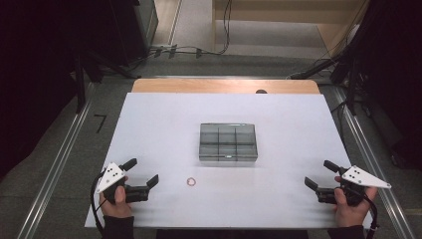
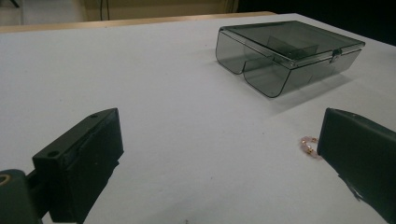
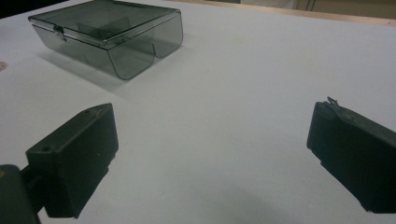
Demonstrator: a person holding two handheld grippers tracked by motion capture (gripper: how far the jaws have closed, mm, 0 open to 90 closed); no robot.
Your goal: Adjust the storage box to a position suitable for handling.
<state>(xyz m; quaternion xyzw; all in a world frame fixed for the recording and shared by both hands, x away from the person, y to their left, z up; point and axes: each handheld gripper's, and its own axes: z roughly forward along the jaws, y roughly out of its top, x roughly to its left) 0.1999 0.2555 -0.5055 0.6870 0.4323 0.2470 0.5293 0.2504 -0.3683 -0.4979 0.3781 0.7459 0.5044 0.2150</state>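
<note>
Holding a gripper in each hand, we rest at the near edge of the white counter, seen from above. Our left gripper sits at the lower left of the frame and our right gripper at the lower right, both with jaws spread wide and nothing between them.

At the centre of the high view stands a smoky, see-through compartment box, its lid closed and its inner dividers showing through the plastic. Below and to the left of it, apart from the box, lies a small pink beaded ring flat on the counter, nearer to our left gripper than to our right.

In the left gripper view the box sits at the upper right of the frame, its latch facing the right edge, and the beaded ring lies just beside the inner edge of the right-hand jaw, partly hidden behind it; we cannot tell whether they touch. In the right gripper view the box fills the upper left, well beyond the open jaws, with bare white counter between them.

Beyond the counter's far wooden edge, cables trail across the grey floor.
</note>
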